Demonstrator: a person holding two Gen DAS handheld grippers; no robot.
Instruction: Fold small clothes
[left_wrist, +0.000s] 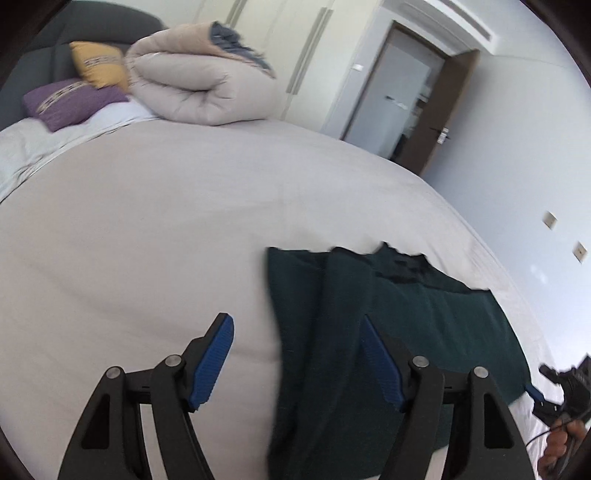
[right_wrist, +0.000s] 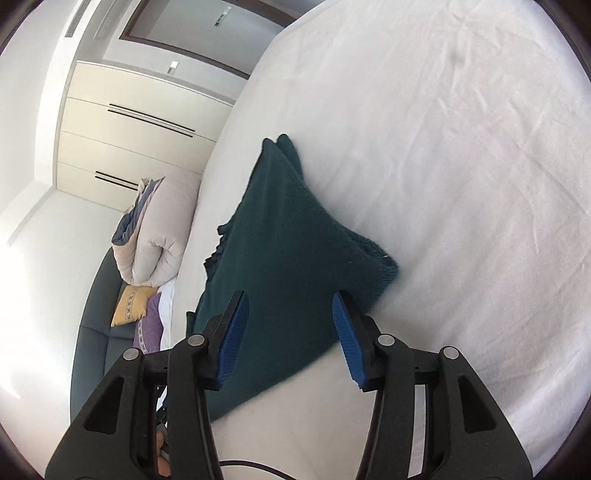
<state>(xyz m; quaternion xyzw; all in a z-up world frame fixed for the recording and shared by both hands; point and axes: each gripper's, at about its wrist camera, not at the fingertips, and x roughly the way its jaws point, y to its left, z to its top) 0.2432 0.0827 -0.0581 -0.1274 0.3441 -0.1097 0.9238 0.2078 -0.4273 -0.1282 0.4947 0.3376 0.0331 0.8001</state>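
A dark teal knitted garment (left_wrist: 388, 332) lies on a pale bed sheet (left_wrist: 147, 240), spread ahead of and beneath the left gripper (left_wrist: 295, 354), whose blue-padded fingers stand wide apart and grasp nothing. The left pad (left_wrist: 212, 363) hangs over bare sheet; the right pad (left_wrist: 380, 363) sits over the cloth. From this wrist view the garment shows lengthwise folds, a raised ridge running away from the gripper, and a ragged, darker far edge. Its weave looks thick and fuzzy, though motion blur softens the near portion.

In the right wrist view the same garment (right_wrist: 291, 258) lies just ahead of the right gripper (right_wrist: 290, 332), stretching away from it to a narrow double tip at the far end. A bulky folded corner with a ribbed hem sits just beyond the right-hand pad (right_wrist: 347, 347). This gripper too is released, fingers spread, with cloth lying between and below them; whether the pads touch the fabric cannot be told.

Far beyond the left gripper, a rolled beige duvet (left_wrist: 199, 77), a yellow cushion (left_wrist: 98, 62) and a purple cushion (left_wrist: 70, 101) rest at the head of the bed. The right gripper itself appears low and right of the left one (left_wrist: 565, 387), beside the garment's edge.
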